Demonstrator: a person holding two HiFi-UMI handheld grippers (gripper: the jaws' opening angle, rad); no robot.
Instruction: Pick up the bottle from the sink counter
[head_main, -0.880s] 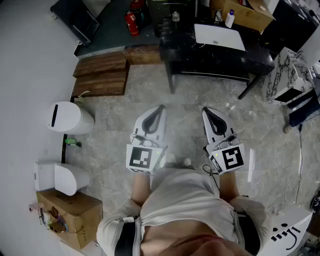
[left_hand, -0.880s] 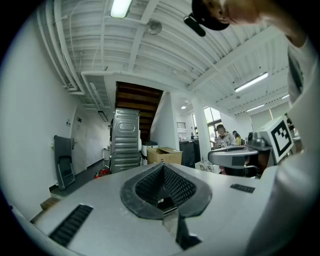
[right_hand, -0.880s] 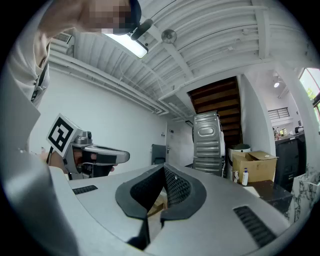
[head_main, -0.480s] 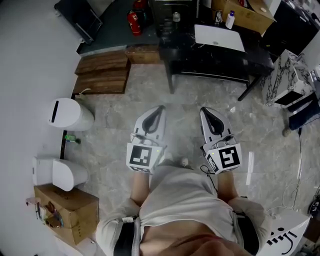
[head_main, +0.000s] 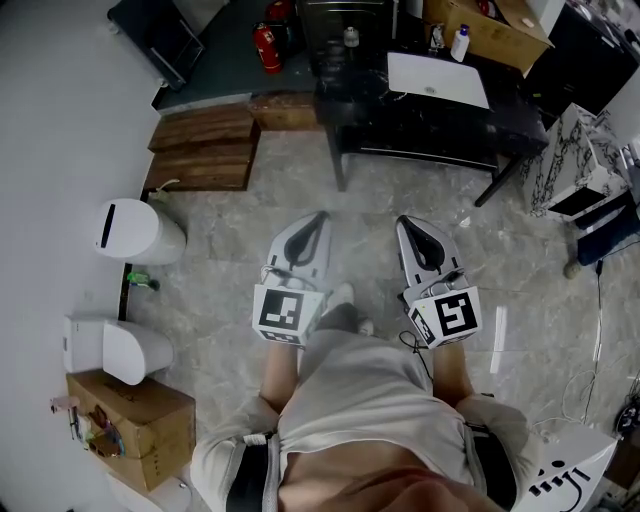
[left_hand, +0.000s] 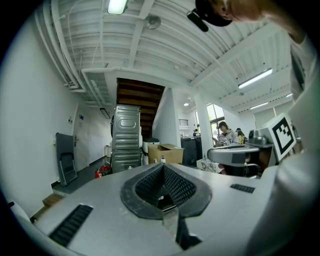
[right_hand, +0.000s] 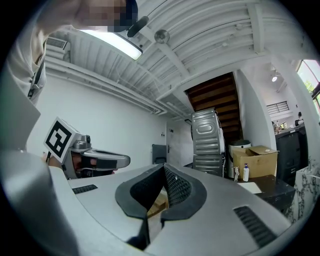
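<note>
A small white bottle with a blue cap (head_main: 459, 40) stands at the back of the black sink counter (head_main: 420, 125), beside the white basin (head_main: 438, 78). It is far ahead of both grippers. My left gripper (head_main: 319, 216) and right gripper (head_main: 406, 222) are held side by side at waist height over the floor, pointing at the counter. Both are shut with nothing between their jaws. The right gripper view shows the bottle (right_hand: 245, 172) far off at the right of the right gripper (right_hand: 163, 167). Above the left gripper (left_hand: 163, 166), the left gripper view shows the tiny bottle (left_hand: 162, 160).
A cardboard box (head_main: 495, 25) sits behind the bottle. Wooden steps (head_main: 205, 145) and a red fire extinguisher (head_main: 265, 45) lie at the far left. A white bin (head_main: 135, 232), a white toilet-like unit (head_main: 115, 350) and another box (head_main: 130, 425) line the left wall. Marble-patterned furniture (head_main: 565, 160) stands right.
The view has crept forward a little. The right gripper has drifted slightly left and up. A shoe now shows between the grippers. Both grippers stay shut.
</note>
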